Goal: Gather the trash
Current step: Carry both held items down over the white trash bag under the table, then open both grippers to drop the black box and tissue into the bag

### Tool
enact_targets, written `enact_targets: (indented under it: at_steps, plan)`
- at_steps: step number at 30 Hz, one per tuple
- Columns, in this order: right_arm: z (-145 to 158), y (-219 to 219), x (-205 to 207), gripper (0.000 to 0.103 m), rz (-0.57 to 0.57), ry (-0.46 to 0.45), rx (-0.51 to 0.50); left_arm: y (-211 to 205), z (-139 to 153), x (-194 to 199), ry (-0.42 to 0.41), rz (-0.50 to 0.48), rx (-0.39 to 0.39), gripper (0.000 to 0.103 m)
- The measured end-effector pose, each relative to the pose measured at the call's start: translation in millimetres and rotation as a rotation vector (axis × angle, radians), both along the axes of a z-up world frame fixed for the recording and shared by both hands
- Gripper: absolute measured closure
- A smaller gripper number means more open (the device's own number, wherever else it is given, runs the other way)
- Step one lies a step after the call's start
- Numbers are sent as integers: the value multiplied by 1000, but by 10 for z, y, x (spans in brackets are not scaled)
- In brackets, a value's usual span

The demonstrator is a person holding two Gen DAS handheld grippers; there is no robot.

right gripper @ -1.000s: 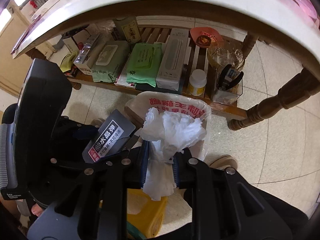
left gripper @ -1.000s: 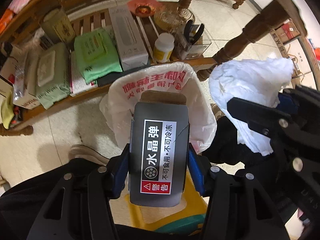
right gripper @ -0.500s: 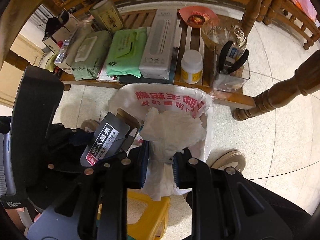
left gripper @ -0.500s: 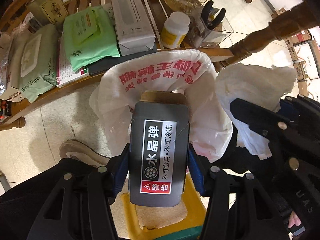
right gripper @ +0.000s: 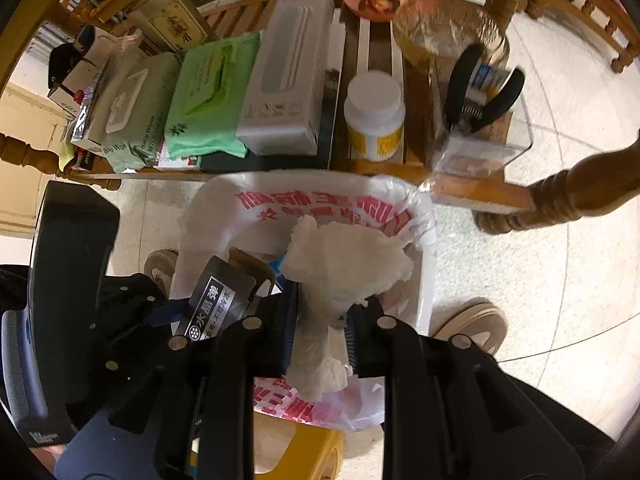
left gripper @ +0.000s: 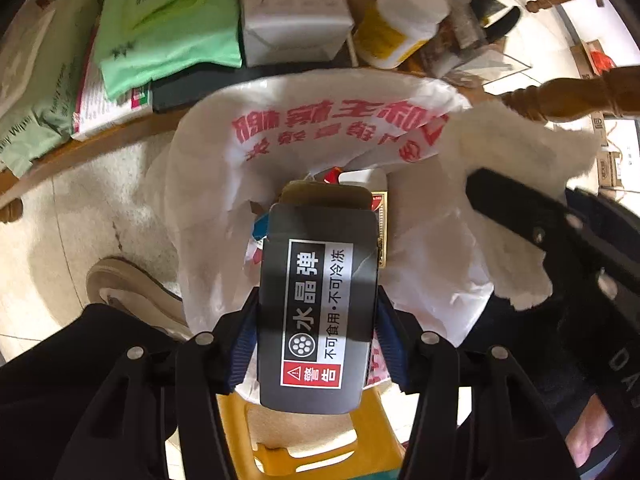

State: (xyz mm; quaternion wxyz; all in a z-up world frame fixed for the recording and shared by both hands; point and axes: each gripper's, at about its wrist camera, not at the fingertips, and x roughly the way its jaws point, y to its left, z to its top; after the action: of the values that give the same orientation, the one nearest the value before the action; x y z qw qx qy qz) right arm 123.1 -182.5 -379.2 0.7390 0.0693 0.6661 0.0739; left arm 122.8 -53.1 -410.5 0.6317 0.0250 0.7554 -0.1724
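Observation:
My left gripper (left gripper: 316, 340) is shut on a dark grey cardboard box (left gripper: 318, 304) with a black, white and red warning label. The box hangs over the mouth of a white plastic trash bag (left gripper: 320, 128) with red print. My right gripper (right gripper: 322, 328) is shut on a crumpled white tissue (right gripper: 344, 264), also above the bag's (right gripper: 312, 200) opening. In the left wrist view the tissue (left gripper: 516, 152) and the right gripper's dark finger (left gripper: 520, 204) show at the right. In the right wrist view the grey box (right gripper: 218, 304) sits at the left. Bits of trash lie inside the bag.
A low wooden shelf (right gripper: 280, 170) just behind the bag holds wet-wipe packs (right gripper: 208, 96), a white carton (right gripper: 292, 68), a white pill bottle (right gripper: 374, 116) and pliers (right gripper: 484, 88). A yellow stool (left gripper: 320, 436) stands under the bag. A person's shoes (right gripper: 472, 320) flank it. A turned table leg (right gripper: 568, 196) is at right.
Both grippers have come down toward the bag with the box and the tissue still held. The bag's mouth and the shelf now look larger and closer.

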Motion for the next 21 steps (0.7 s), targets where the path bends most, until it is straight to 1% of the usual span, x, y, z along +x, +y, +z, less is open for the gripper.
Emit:
enact_targets:
  at_steps: [7,9,12,15,21]
  plan:
    - [-300,-1,-22,82,1,75,24,11,-161,33,19,15,33,50]
    - [-381,6,-39,81,1,97,31,3,-213,32,20,10,54,50]
    - [-468,-2,-54,81,-6,122,36,4,-298,22,47,21,66,50]
    - [-512,3,-61,81,-9,136,39,5,-323,20,48,21,83,50]
    - [-538,-34,-70,80,-27,144,46,19,-330,36,51,25,74,50]
